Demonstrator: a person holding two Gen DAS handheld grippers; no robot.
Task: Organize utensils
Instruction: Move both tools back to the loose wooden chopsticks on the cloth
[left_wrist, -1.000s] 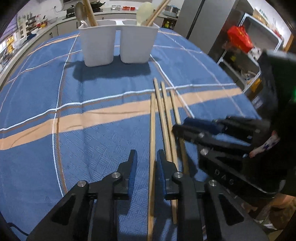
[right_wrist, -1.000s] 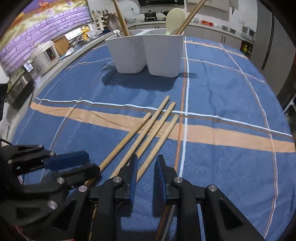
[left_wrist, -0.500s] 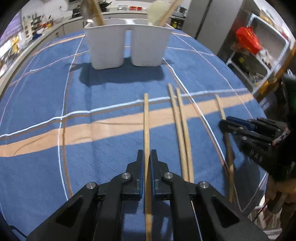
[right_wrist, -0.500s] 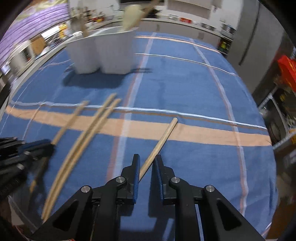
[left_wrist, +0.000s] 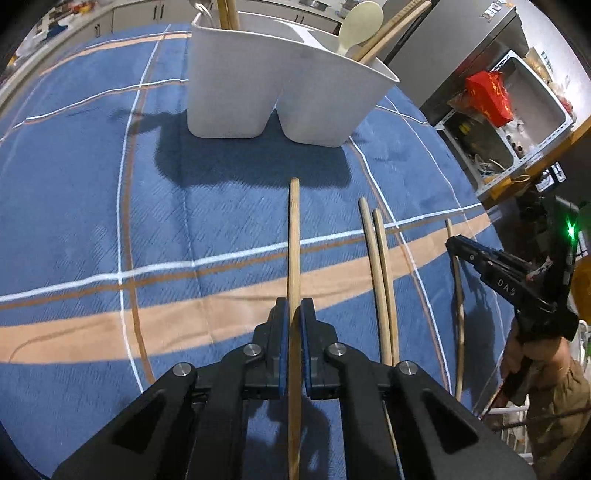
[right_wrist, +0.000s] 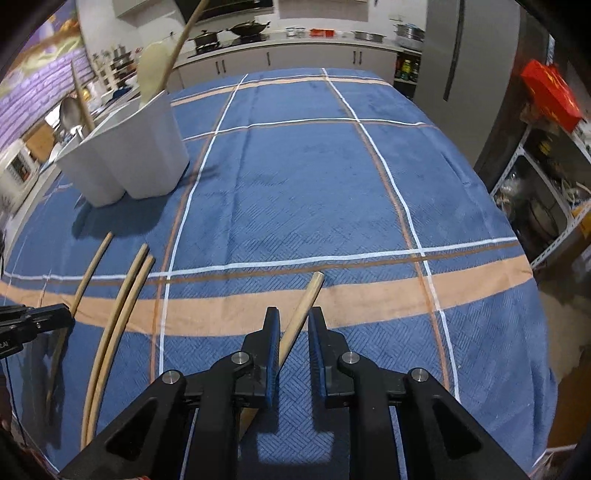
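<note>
Right now each claw has one wooden stick. Left gripper (left_wrist: 290, 325) is clenched on left stick (left_wrist: 294, 240), tip aimed at white holder (left_wrist: 258, 92). Right gripper (right_wrist: 294, 334) pinches right stick (right_wrist: 300, 314) w/ it slanting across the jaws. Sticks look light, stiff, smooth, so prob. slippery; grab mid-shaft, square to the pads. Two more sticks (left_wrist: 380, 280) lie loose on blue cloth (left_wrist: 92, 221).
</note>
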